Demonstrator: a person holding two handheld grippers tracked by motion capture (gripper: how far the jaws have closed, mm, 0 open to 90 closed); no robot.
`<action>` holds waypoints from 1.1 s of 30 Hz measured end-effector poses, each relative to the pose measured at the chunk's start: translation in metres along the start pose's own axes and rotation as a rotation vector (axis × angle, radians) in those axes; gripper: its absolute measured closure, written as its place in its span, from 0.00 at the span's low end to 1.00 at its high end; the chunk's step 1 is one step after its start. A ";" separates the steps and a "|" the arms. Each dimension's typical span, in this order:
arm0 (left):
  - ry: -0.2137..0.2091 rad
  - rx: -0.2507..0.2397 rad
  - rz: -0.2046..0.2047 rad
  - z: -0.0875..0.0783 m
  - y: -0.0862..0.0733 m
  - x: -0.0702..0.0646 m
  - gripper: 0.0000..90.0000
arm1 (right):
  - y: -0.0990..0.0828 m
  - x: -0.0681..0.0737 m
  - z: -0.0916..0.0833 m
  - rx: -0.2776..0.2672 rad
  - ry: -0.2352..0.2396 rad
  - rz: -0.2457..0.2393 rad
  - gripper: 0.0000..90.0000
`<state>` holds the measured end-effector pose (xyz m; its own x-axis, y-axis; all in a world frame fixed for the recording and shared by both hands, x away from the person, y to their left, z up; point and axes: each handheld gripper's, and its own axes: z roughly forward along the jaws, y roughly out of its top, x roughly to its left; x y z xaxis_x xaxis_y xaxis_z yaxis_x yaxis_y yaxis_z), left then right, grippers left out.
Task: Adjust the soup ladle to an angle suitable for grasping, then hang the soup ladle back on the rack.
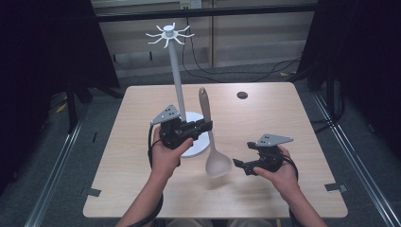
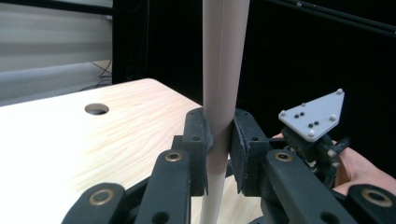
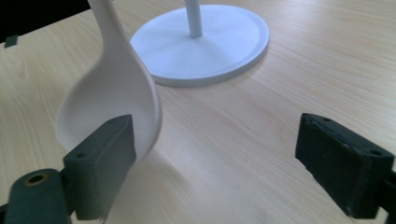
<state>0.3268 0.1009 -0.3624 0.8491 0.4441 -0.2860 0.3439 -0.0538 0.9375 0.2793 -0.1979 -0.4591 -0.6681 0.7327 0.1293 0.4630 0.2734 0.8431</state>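
so, you have a long beige spoon (image 1: 210,137) clamped mid-handle in your left gripper (image 1: 201,126), and the left gripper view shows both pads closed flat on the handle (image 2: 219,93) with no gap. it stands almost upright, bowl down, handle tip pointing up and away from you, just beside the white hook stand (image 1: 178,80). from the high view i cannot tell whether the bowl rests on the table (image 1: 283,123) or hangs just above it.

judging by its look, the spoon is light, stiff moulded plastic or silicone, smooth and a bit slippery. the handle is narrow and rounded, so it may swivel between the pads if you knock the bowl. the mid-handle grip you have is sensible; the bowl is wide, curved and hard to pinch. it does not look fragile.

your right gripper (image 1: 246,165) is wide apart and holds nothing. it sits low over the table, just right of the bowl. in the right gripper view the bowl (image 3: 109,100) lies at the left jaw, touching or nearly touching it, with the other jaw well apart across bare wood, and the stand's round base (image 3: 210,42) is beyond. if you mean to take the bowl there, expect it to slide off the curved surface.
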 end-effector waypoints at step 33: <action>0.091 -0.036 0.057 -0.015 0.102 0.014 0.86 | -0.005 -0.002 0.001 0.016 0.027 0.020 0.07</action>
<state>0.3679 0.1152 -0.2677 0.8266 0.5204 -0.2144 0.2800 -0.0498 0.9587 0.2793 -0.2000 -0.4640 -0.6738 0.7212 0.1606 0.4857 0.2686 0.8318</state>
